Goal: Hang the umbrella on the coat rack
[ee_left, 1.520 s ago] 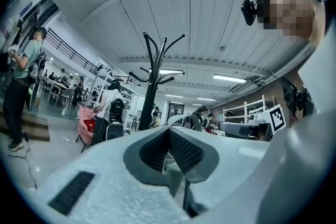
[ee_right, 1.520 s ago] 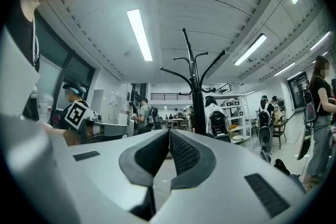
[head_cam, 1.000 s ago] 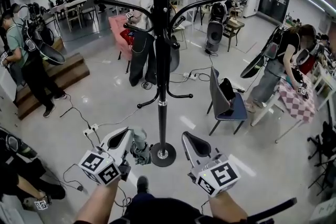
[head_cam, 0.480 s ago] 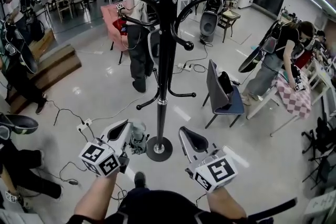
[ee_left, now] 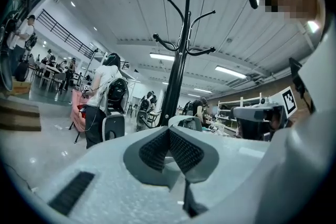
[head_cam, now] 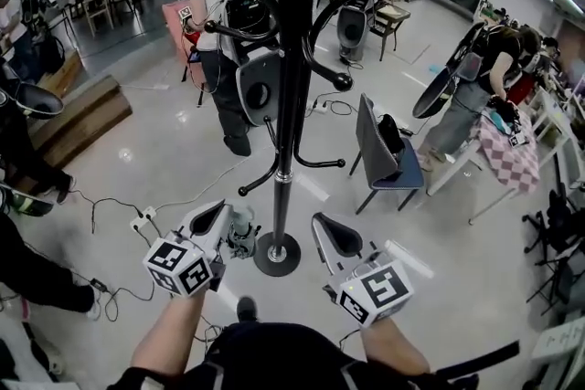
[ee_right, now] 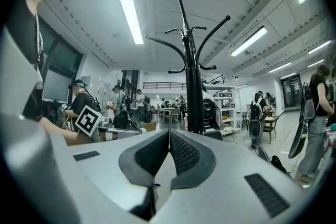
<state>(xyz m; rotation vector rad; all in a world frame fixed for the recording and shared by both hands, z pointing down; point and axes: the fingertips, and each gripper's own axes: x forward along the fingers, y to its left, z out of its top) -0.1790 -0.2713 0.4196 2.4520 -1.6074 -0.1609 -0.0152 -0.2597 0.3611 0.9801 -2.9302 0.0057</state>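
Observation:
The black coat rack (head_cam: pixel 287 105) stands straight ahead, its curved hooks spreading high and its round base (head_cam: pixel 277 254) on the floor between my two grippers. A small grey-green folded umbrella (head_cam: pixel 240 237) hangs just beyond and below the tip of my left gripper (head_cam: pixel 218 213), close to the base. In the left gripper view the jaws (ee_left: pixel 169 131) are closed, with the umbrella's top (ee_left: pixel 185 122) showing right behind them in front of the rack pole (ee_left: pixel 178 76). My right gripper (head_cam: pixel 324 228) is shut and holds nothing; its view looks at the rack (ee_right: pixel 191 86).
A blue chair (head_cam: pixel 388 169) with a black bag stands right of the rack. A person with a backpack (head_cam: pixel 228 32) stands behind it. A cable and power strip (head_cam: pixel 142 219) lie on the floor at left. Wooden steps (head_cam: pixel 78 119) are far left, and a checked table (head_cam: pixel 512 160) far right.
Both grippers have come forward toward the rack, whose pole and hooks now loom larger and nearer. The umbrella has travelled along with the left gripper. Both jaws stay closed.

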